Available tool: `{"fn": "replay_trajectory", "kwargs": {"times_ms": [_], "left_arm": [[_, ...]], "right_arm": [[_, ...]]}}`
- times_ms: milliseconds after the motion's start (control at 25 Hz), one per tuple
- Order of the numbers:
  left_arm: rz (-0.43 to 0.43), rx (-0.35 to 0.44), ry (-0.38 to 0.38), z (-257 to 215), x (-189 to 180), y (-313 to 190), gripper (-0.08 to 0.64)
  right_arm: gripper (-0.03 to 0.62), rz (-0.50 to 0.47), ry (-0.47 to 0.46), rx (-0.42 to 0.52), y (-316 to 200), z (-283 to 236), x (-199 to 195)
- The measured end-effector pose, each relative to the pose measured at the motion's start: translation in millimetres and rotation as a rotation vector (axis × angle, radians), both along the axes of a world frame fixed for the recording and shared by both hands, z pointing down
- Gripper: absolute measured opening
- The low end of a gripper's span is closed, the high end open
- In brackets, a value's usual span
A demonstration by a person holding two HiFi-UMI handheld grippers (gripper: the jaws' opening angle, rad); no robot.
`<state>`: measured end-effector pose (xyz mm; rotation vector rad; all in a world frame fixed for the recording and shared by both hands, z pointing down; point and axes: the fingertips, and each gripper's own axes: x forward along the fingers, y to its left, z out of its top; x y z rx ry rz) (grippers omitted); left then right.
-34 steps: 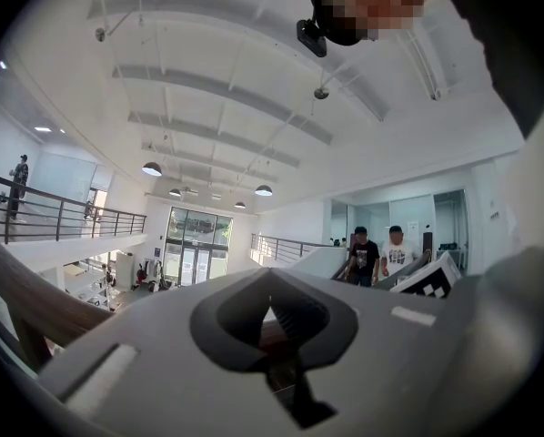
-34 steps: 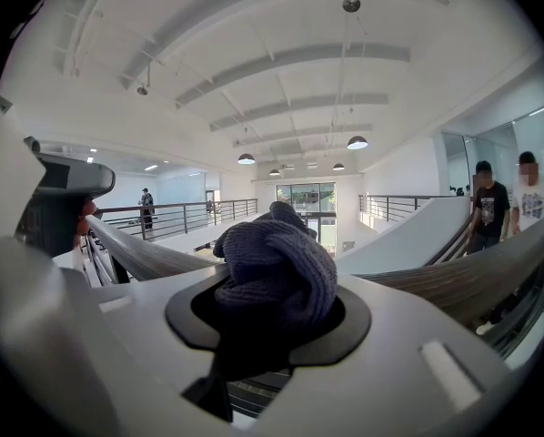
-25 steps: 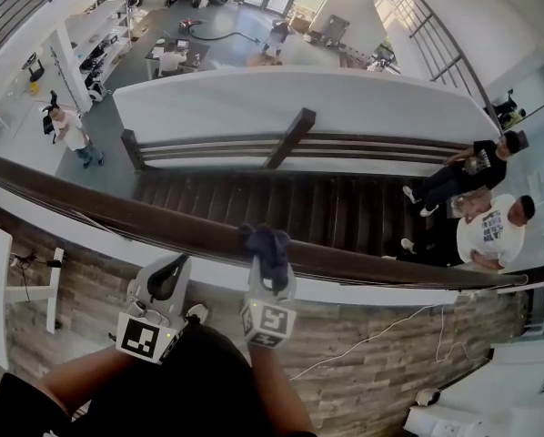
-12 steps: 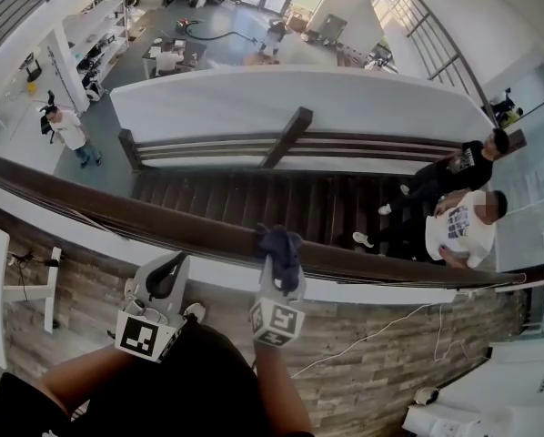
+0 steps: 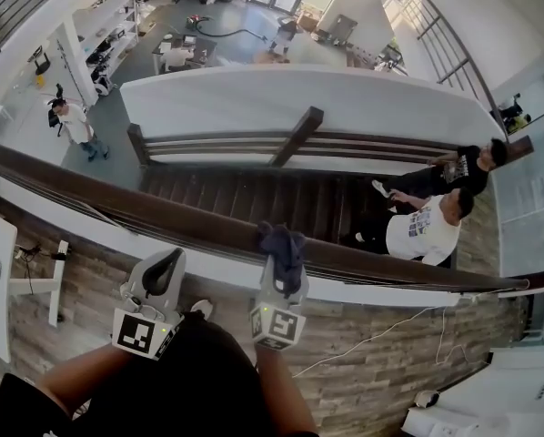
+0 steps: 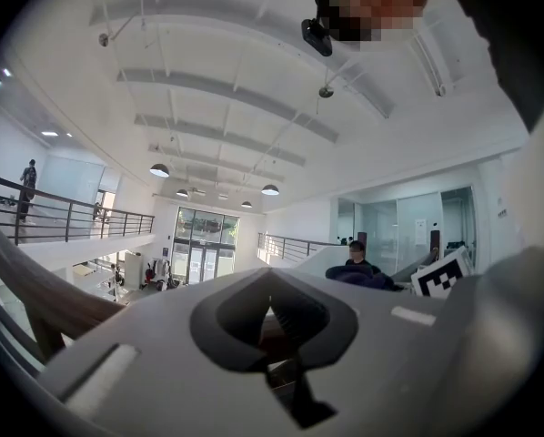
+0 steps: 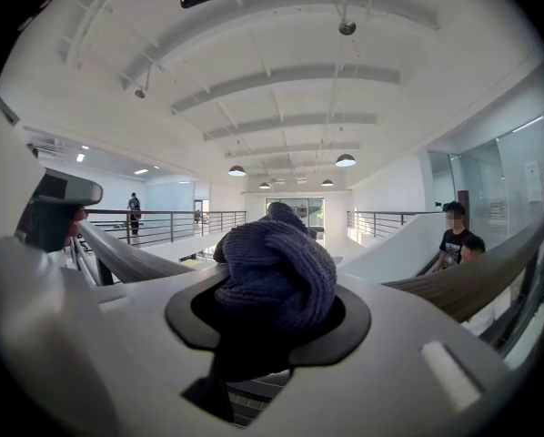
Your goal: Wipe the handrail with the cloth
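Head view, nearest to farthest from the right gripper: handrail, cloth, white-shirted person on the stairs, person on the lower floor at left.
1. cloth, clamped in the right gripper.
2. handrail, just beneath the cloth.
3. white-shirted person, on the stairs, to the right.
4. person on the lower floor, far left.

R tool (image 5: 281, 271) w/ cloth (image 5: 281, 244) slid right along handrail (image 5: 163, 217); two ppl (image 5: 422, 230) on stairs (image 5: 254, 198) moved left.
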<state>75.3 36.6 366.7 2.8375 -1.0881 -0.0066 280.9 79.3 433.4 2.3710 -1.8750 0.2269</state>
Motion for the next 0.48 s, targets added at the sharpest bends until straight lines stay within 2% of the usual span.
{"fn": "replay_trajectory", "kwargs": {"times_ms": [240,360,480], "left_arm": [[-0.066,-0.01,0.008,-4.4,-41.1,-11.0,0.0],[-0.105,-0.009,-0.002,-3.7,-74.8,-20.7,0.0],[-0.137,-0.014,-0.012,-2.5,-110.6,-33.0,0.0]], "right_arm": [[0.149,-0.24,0.019,0.119,-34.7,-27.2,-119.0],[0.149,-0.374,0.004,0.078,-47.2,-9.8,-183.8],[0.149,-0.463,-0.033,0.017,-58.1,13.6,-237.7]]}}
